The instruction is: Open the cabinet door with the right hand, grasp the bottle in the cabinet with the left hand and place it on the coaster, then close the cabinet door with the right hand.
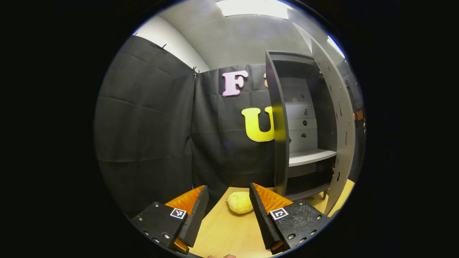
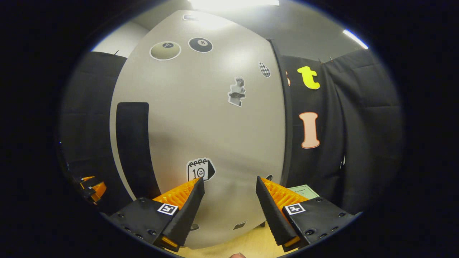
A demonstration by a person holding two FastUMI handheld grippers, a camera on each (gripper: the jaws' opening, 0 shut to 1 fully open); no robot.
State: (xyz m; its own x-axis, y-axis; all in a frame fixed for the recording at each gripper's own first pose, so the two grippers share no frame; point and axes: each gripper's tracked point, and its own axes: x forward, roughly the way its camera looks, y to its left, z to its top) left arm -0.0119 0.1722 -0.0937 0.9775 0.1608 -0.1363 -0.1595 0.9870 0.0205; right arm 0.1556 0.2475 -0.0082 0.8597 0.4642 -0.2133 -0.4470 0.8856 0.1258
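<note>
The dark cabinet (image 1: pixel 278 118) stands on the table with its grey door (image 1: pixel 340 136) swung wide open to the right. Inside I see a pale shelf (image 1: pixel 310 156) and a back panel with small stickers. My left gripper (image 1: pixel 228 186) is open, low over the table and well short of the cabinet, with nothing between its fingers. In the right gripper view the door's outer face (image 2: pixel 215 118) is very close, with stickers on it and a black handle strip (image 2: pixel 132 143) at its left. My right gripper (image 2: pixel 229 178) is open just in front of that face.
A pale yellow lumpy object (image 1: pixel 239 202) lies on the wooden table (image 1: pixel 222 233) ahead of the left gripper. A pale green flat card (image 2: pixel 303 191) lies on the table right of the door. The left gripper (image 2: pixel 91 188) shows at the far left.
</note>
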